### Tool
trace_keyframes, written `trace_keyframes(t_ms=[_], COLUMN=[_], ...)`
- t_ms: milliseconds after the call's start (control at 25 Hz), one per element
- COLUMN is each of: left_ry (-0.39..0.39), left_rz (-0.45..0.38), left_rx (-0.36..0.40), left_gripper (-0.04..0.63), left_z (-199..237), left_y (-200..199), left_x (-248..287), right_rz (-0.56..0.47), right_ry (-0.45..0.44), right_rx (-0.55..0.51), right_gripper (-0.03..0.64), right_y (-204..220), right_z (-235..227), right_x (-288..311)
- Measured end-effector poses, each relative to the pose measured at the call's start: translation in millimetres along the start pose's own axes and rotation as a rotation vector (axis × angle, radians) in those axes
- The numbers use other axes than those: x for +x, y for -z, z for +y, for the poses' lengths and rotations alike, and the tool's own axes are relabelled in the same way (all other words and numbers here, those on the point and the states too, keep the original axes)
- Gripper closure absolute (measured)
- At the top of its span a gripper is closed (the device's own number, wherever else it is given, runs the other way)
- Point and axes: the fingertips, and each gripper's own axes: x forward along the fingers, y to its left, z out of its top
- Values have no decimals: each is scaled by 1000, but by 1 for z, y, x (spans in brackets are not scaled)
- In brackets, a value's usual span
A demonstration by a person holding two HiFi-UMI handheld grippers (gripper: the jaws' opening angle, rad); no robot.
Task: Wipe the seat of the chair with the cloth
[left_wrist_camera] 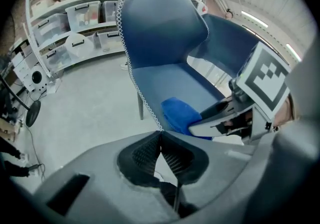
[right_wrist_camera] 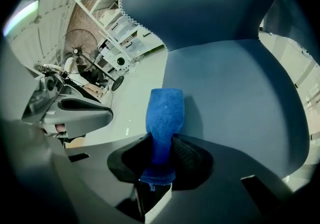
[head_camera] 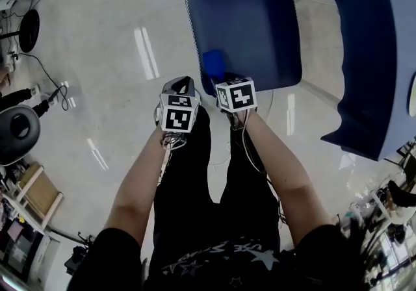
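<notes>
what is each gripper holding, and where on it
The right gripper grips the blue cloth by its near end. The left gripper is shut on nothing.

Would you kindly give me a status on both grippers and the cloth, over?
Right gripper shut on blue cloth, at front of chair seat. Left gripper shut, empty, alongside. Nothing on the seat ahead.
</notes>
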Motion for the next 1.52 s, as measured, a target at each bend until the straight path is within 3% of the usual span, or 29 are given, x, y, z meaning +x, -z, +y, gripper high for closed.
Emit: trace_keyframes(t_ms=[200, 360, 640, 720, 960, 1160, 1520], left_ry=[9, -3, 5, 10, 30, 56, 89], left_rz=[3, 25, 34, 44, 48, 53, 73], left_rx=[71, 83, 47, 68, 97, 183, 263], left_gripper=[575, 575, 575, 575, 575, 575, 575], left_z=[16, 24, -7, -23, -67, -107, -149], left_y=[16, 25, 33, 32, 14, -6, -23], left_x=[-14, -15, -1, 5, 19, 22, 27], right_rz=[76, 45, 30, 28, 15, 0, -32], right_ry=[24, 26, -31, -31, -3, 42, 232], right_rx=[38, 54, 3, 0, 24, 76, 221], right_gripper=[508, 506, 489, 486, 492, 492, 497], right_y=[35, 35, 34, 36, 48, 58, 78], right_z=[15, 12, -2, -11, -60, -115, -221], right_x=[12, 14, 8, 3, -20, -52, -108])
